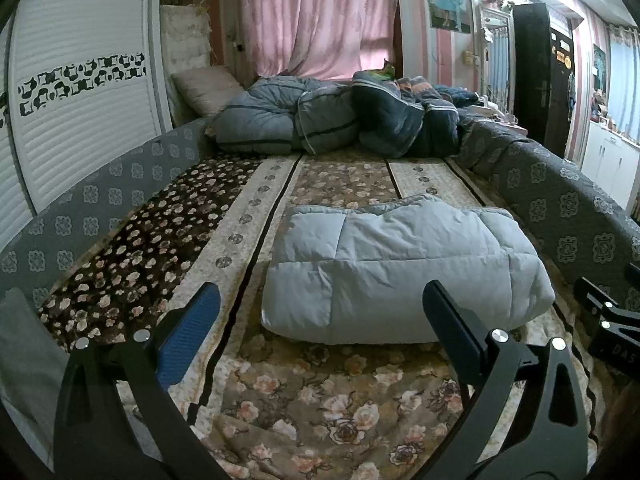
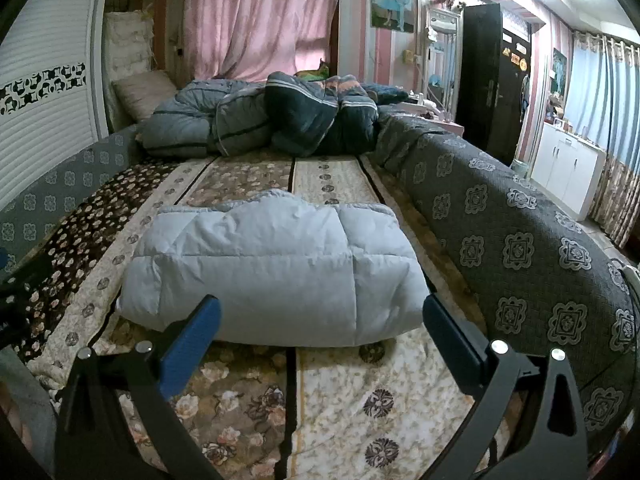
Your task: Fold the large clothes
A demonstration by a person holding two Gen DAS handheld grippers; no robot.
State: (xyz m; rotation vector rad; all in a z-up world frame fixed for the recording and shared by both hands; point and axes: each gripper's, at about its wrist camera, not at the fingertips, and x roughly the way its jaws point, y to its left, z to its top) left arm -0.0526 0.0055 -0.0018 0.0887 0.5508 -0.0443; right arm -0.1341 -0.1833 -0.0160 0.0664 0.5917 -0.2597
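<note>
Both pairs of jaws stood spread wide with nothing between them. On the left gripper [image 1: 320,312] the blue-padded finger and the black one pointed forward and slightly down over the floral-patterned bedspread [image 1: 304,408], held low and short of the pale blue quilted down coat [image 1: 400,272], which lay folded into a thick, puffy bundle on the middle of the bed. From that view the bundle sat ahead and a little to the right, its near edge showing between the fingertips. The right gripper [image 2: 320,312] was held level beside it, aimed almost squarely at the same folded coat [image 2: 272,276], whose rounded front fold lay just beyond the tips without clearly touching them. Part of the right gripper's black frame [image 1: 612,320] showed at the left view's right edge. Rumpled grey and dark blue quilts [image 2: 260,116] were heaped at the far end of the bed.
</note>
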